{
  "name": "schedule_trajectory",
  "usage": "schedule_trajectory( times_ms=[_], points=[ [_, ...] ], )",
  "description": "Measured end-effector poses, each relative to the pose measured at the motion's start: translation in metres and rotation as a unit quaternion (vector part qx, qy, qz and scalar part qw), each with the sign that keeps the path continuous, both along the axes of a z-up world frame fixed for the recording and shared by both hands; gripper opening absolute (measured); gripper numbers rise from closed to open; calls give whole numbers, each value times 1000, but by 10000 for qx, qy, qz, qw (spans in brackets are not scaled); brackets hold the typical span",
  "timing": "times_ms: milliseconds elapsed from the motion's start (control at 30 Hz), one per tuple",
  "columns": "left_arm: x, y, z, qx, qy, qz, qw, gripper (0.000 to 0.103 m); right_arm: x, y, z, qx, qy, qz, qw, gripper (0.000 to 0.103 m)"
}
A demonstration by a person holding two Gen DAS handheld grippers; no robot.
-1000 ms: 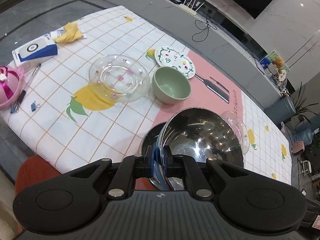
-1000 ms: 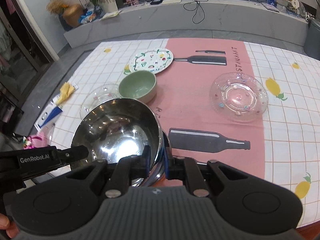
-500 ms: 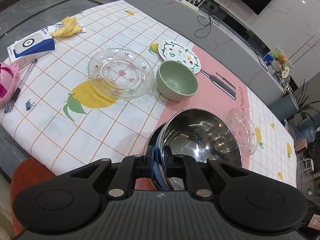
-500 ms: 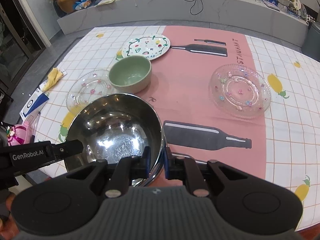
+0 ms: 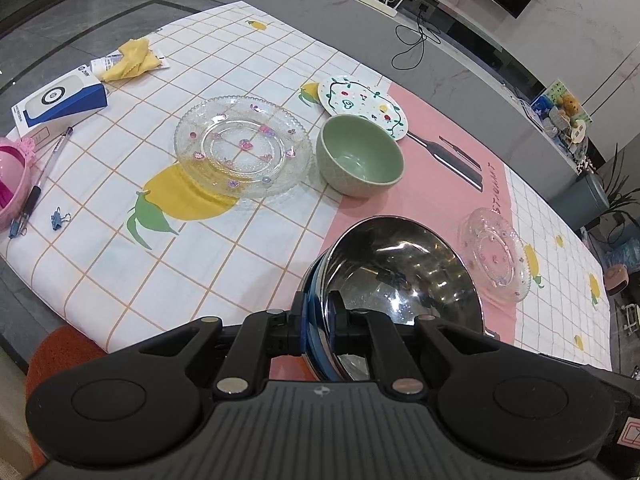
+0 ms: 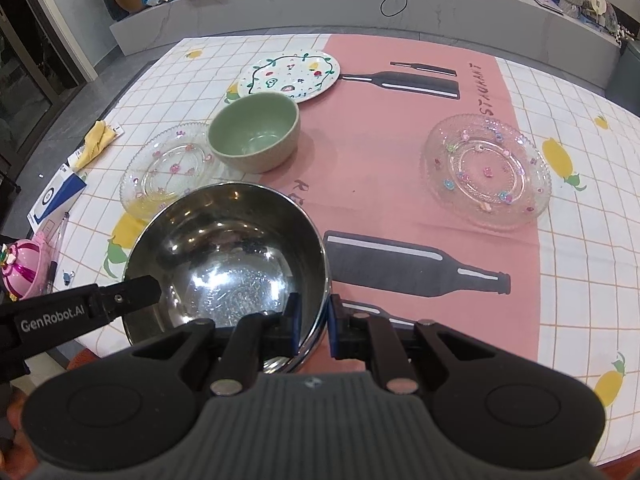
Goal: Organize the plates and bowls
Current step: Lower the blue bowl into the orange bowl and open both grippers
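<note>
A shiny steel bowl (image 5: 400,276) (image 6: 228,256) is held by both grippers near the table's front edge. My left gripper (image 5: 318,320) is shut on its left rim; it also shows in the right wrist view (image 6: 136,292). My right gripper (image 6: 312,320) is shut on the near rim. A green bowl (image 5: 358,156) (image 6: 256,136) stands beyond it. A clear glass plate (image 5: 242,146) (image 6: 168,168) lies left of the green bowl. A second glass plate (image 5: 496,254) (image 6: 486,172) lies to the right. A white painted plate (image 5: 362,104) (image 6: 290,76) lies at the back.
A tablecloth (image 6: 400,128) with a pink middle strip covers the table. At the left edge lie a blue-white box (image 5: 60,100), a yellow cloth (image 5: 130,60), a pen (image 5: 38,184), a pink toy (image 5: 10,176) and binder clips (image 5: 60,216). A grey ledge (image 6: 360,4) runs behind.
Both grippers have carried the steel bowl a little forward and to the right over the table. The bowl stays gripped on both rims. The other dishes have not moved.
</note>
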State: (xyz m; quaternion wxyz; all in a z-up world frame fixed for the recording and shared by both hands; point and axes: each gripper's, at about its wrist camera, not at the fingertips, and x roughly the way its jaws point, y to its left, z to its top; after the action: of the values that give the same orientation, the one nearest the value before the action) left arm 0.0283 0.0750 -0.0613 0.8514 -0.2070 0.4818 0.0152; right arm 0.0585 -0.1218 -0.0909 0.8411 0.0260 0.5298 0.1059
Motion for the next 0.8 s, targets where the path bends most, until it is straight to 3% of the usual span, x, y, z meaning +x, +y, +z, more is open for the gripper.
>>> schedule_trajectory(
  times_ms=[267, 400, 500, 567, 733, 800],
  points=[
    [2, -6, 0, 242, 10, -41, 9997, 11, 0, 2, -1, 13, -51, 39, 10000, 16],
    [2, -8, 1, 264, 6, -48, 9996, 16, -2, 4, 0, 54, -82, 98, 9999, 25],
    [1, -8, 3, 272, -38, -26, 9996, 21, -5, 3, 2, 90, -149, 124, 9998, 26],
    [1, -7, 5, 274, -66, 9, 9996, 27, -6, 0, 4, 139, -178, 120, 9997, 32],
    [-2, -8, 16, 360, -237, 39, 9991, 48, -9, -8, 12, 252, -270, -7, 9993, 60],
    [-2, -10, 23, 441, -332, -46, 9985, 53, -10, -12, 16, 282, -313, -38, 9991, 66]
  ],
)
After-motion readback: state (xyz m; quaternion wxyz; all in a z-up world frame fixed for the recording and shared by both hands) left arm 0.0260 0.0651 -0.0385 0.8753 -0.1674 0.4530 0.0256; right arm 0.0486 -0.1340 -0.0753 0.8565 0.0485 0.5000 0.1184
